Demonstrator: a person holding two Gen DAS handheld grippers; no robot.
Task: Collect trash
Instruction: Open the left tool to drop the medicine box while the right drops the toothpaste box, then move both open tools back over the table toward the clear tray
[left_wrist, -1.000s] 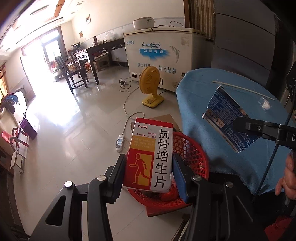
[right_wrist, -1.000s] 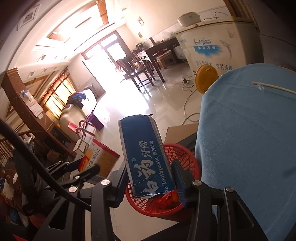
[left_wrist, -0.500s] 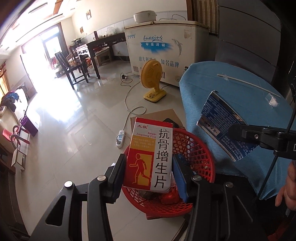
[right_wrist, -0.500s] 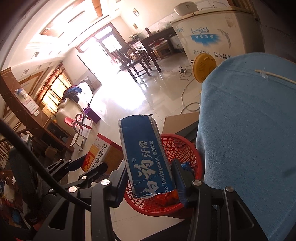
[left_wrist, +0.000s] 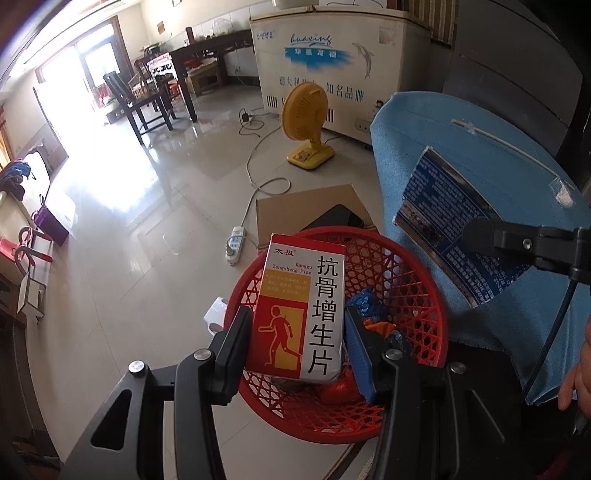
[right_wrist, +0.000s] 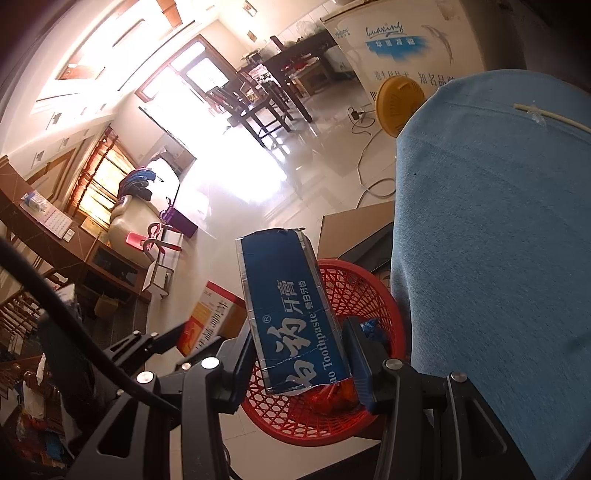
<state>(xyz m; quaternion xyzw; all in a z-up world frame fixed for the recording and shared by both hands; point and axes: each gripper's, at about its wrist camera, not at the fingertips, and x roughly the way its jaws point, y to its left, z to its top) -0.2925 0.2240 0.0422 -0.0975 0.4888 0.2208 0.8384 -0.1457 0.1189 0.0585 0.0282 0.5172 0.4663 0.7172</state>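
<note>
The left gripper (left_wrist: 297, 332) clamps a medicine box (left_wrist: 304, 308) upright between its jaws; the right gripper (right_wrist: 299, 349) grips a blue toothpaste box (right_wrist: 293, 317) the same way. Both boxes hang just above the red basket (left_wrist: 417, 280) below the jaws. This looks like the drop-off step: next, each grip should loosen over the basket.

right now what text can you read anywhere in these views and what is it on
"太极", "Kanggu Zengsheng Pian", "抗骨增生片": medicine box in the left gripper.
"Toothpaste", "牙膏": blue toothpaste box in the right gripper.
"huaxing", "知名品牌": white chest freezer.
Small print on both boxes: too small to read.
</note>
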